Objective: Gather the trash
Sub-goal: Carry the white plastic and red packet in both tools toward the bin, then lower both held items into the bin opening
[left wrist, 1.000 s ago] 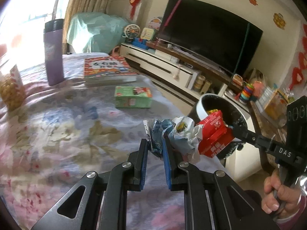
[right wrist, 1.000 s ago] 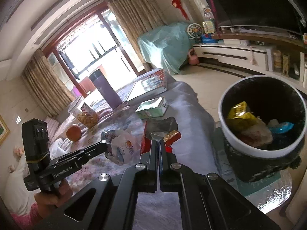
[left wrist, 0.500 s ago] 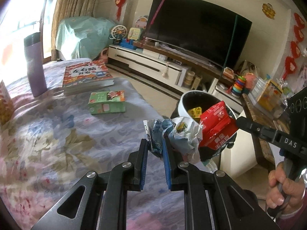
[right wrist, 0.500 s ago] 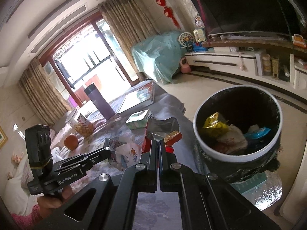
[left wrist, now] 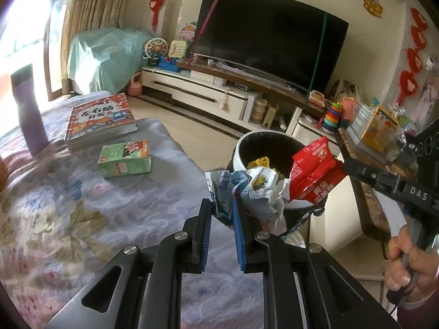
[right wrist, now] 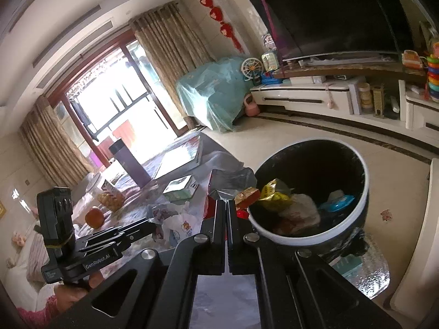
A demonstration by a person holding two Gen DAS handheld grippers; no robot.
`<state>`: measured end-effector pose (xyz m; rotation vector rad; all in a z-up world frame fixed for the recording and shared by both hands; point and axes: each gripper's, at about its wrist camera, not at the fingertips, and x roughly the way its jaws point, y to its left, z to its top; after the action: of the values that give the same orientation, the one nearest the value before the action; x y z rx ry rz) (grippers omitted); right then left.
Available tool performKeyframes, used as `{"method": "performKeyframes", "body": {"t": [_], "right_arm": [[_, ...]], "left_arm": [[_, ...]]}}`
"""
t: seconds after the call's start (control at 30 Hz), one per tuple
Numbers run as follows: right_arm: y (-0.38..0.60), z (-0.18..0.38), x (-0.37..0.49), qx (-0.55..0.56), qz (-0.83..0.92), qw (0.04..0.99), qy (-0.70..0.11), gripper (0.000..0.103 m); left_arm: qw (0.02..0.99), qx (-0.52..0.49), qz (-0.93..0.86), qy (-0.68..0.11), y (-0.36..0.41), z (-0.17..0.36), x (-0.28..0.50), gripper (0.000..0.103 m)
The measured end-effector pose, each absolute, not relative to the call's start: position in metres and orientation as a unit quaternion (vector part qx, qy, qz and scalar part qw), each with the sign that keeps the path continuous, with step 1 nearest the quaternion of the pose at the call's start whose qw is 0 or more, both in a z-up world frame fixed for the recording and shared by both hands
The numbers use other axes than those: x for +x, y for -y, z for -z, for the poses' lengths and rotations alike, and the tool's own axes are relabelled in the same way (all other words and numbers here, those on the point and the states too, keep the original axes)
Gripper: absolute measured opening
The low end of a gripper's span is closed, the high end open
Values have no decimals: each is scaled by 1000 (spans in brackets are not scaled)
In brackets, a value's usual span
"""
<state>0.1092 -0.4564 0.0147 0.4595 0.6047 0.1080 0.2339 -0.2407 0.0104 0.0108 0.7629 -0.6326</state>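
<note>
My left gripper [left wrist: 222,205] is shut on a crumpled white and blue wrapper [left wrist: 252,192] and holds it at the table's edge, just short of the trash bin [left wrist: 241,148]. My right gripper [right wrist: 226,205] is shut on a red snack packet [right wrist: 233,181]; the packet also shows in the left wrist view [left wrist: 315,175], held over the bin's near rim. The white-rimmed bin [right wrist: 365,192], lined with a black bag, holds yellow, white and blue wrappers. The left gripper with its wrapper [right wrist: 178,219] shows at the left of the right wrist view.
On the floral tablecloth [left wrist: 68,205] lie a green carton [left wrist: 124,159] and a children's book [left wrist: 101,120], with a purple flask [left wrist: 27,115] at the left. An orange [right wrist: 94,218] and a snack jar [right wrist: 109,194] stand farther back. A TV cabinet [left wrist: 208,93] lines the wall.
Both grippers have moved with their trash away from the table's middle towards the bin. The bin now sits closer and lower in both views. Both grips are unchanged.
</note>
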Motion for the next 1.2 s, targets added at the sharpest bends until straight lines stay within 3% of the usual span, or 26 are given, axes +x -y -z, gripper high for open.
{"method": "performKeyframes", "body": {"t": [1.2], "right_arm": [[533, -6, 111, 244, 6, 927, -286, 0]], "left_arm": [[869, 33, 333, -366, 329, -8, 273, 14]]}}
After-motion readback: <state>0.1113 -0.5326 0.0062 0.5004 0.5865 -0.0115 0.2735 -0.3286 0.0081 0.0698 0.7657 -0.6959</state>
